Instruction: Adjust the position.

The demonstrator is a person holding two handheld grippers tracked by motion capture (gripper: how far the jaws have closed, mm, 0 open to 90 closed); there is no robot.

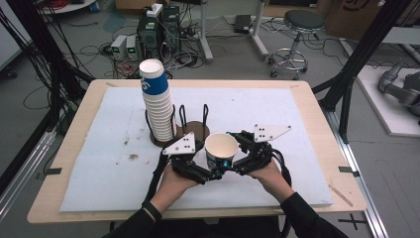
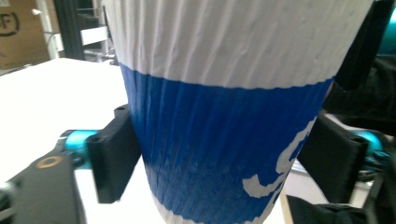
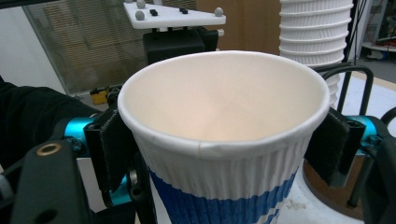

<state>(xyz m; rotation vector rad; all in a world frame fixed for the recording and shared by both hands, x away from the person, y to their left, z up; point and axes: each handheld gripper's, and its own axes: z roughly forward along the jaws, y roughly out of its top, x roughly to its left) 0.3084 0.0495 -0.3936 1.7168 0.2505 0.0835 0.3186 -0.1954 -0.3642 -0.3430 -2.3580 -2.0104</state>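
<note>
Paper cup held upright near table's front edge; left gripper clasps its blue base, right gripper clamps under rim. Likely separating nested cups; next, pull apart steadily.

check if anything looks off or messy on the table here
Brown stains speckle the white mat left of the cup rack. The tall cup stack leans slightly. The cup between both tongs looks undamaged and upright.

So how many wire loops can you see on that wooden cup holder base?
3: one wire loop left of the cup stack, partly hidden, and two standing free right of it. Others may be hidden behind the stack.
</note>
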